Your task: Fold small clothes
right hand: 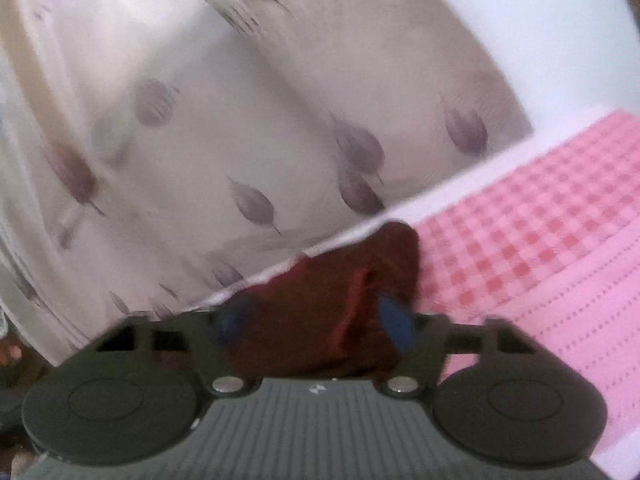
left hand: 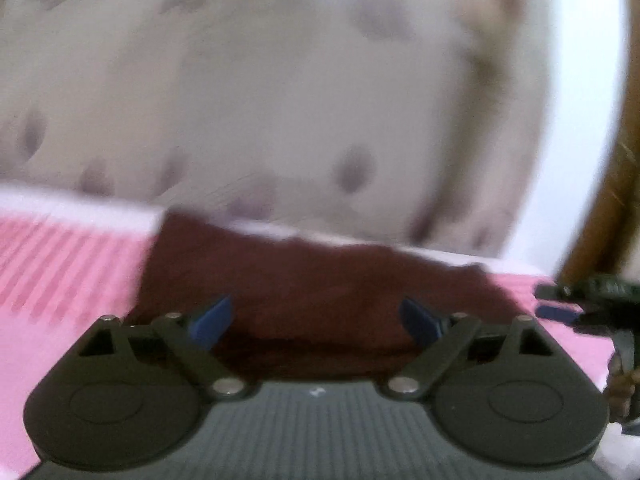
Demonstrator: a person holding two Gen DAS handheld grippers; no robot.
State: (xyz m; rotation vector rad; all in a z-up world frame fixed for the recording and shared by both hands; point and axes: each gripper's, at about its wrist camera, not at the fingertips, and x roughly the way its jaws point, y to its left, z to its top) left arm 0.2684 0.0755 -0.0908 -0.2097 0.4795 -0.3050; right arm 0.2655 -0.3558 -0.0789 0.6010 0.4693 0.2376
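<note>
A dark maroon garment (left hand: 320, 292) lies bunched on a pink checked cloth (left hand: 60, 264) at its far edge. My left gripper (left hand: 318, 320) is open, its blue-padded fingers wide apart just above the near part of the garment. In the right wrist view the same maroon garment (right hand: 320, 312) lies between the blue pads of my right gripper (right hand: 316, 324), which is open over it. A fold of brighter red fabric (right hand: 352, 304) stands up in the garment. The right gripper also shows in the left wrist view (left hand: 560, 312) at the garment's right end. Both views are blurred.
A cream curtain with grey leaf print (right hand: 240, 140) hangs right behind the far edge of the pink checked cloth (right hand: 540, 220). A white wall (right hand: 540, 20) is at the right. A brown wooden post (left hand: 600, 208) stands at the far right.
</note>
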